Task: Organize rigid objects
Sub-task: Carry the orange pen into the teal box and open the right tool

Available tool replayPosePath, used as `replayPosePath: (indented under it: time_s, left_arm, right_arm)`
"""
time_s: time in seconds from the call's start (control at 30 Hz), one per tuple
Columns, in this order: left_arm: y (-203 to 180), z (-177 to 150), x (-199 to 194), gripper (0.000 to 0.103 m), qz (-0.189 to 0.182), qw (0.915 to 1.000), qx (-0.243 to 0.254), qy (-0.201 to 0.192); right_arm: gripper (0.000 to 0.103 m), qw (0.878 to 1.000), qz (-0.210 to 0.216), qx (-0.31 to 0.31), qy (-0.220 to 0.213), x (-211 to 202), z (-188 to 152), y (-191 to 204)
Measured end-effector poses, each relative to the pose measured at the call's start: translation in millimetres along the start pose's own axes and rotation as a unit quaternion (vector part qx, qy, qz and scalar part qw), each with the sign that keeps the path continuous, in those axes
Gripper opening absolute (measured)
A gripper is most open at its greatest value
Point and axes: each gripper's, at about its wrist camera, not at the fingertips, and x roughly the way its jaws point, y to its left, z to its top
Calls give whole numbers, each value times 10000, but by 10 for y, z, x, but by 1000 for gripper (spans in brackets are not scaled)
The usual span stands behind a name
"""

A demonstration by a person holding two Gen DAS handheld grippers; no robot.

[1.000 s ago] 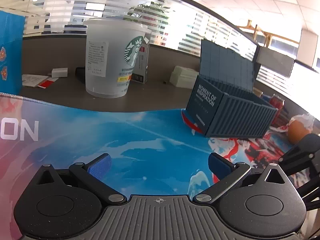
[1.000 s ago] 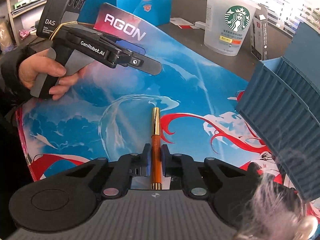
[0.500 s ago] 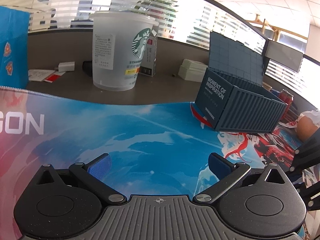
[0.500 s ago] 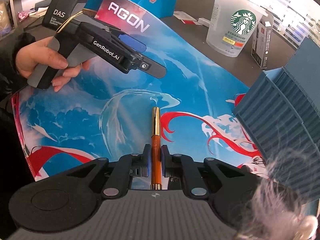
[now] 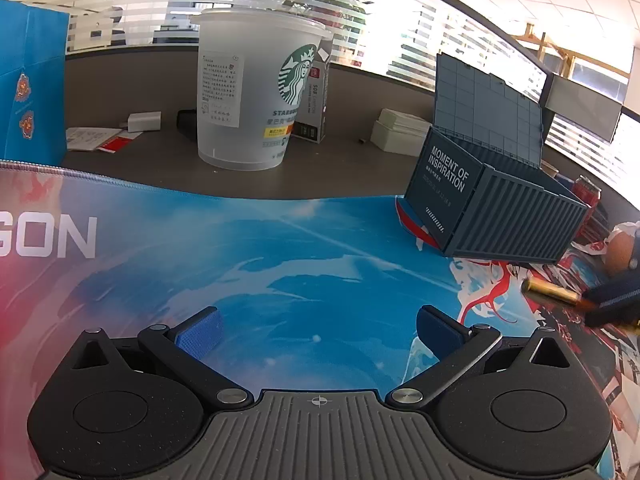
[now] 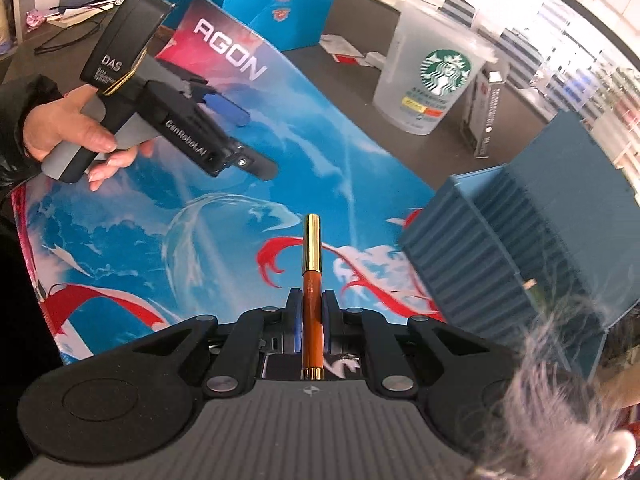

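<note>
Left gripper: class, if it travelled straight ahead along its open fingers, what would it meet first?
Probably the Starbucks cup on the grey desk beyond the mat's edge. The left gripper is empty and open; depth is uncertain, and the container box sits off right.

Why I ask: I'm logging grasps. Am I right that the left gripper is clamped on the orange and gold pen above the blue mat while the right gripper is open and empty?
No, the sides are swapped. The right wrist view shows the right gripper clamped on the orange and gold pen above the blue mat; the left wrist view shows the left gripper open and empty.
</note>
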Motion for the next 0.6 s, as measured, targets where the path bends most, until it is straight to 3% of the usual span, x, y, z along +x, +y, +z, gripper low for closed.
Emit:
replayPosePath:
  time_s: [0.6]
  left_arm:
    - [-4, -4, 17, 103, 29, 10000, 45, 24]
  right_arm:
    - [9, 9963, -832, -144, 143, -272, 302, -744]
